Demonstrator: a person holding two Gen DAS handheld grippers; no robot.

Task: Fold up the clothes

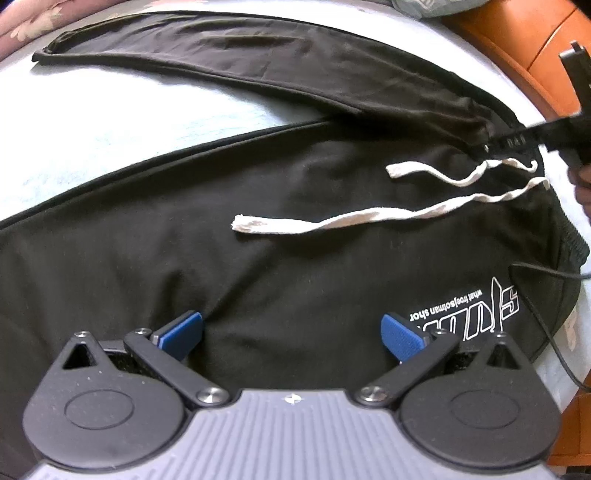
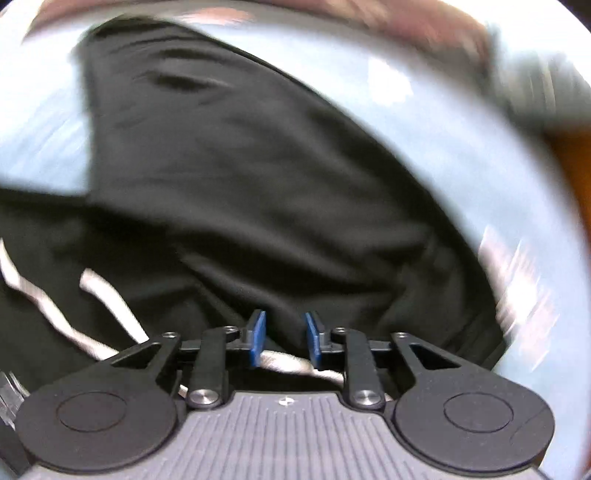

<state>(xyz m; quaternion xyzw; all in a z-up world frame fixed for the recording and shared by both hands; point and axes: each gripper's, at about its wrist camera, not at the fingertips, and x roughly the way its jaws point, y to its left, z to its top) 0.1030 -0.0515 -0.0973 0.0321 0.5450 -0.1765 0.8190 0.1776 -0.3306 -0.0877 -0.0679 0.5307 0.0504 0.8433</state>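
Note:
Black sweatpants (image 1: 295,258) lie spread on a pale blue bed sheet (image 1: 110,110), one leg (image 1: 221,55) stretching to the far left. Two white drawstring ends (image 1: 332,219) rest on the front, near white print (image 1: 476,302). My left gripper (image 1: 293,332) hovers open just above the nearer leg, its blue pads wide apart and empty. My right gripper (image 2: 285,334) is over the waistband, its pads a narrow gap apart; black fabric (image 2: 258,184) shows beyond the gap and a drawstring (image 2: 107,295) runs under it. That view is blurred. In the left wrist view, the right gripper (image 1: 509,140) reaches in at the waistband from the right.
Orange wooden furniture (image 1: 517,33) borders the bed at the right. A thin black cable (image 1: 543,332) crosses the pants' right corner. A flowered cover (image 1: 22,26) lies at the far left, and grey-green cloth (image 1: 424,7) at the top.

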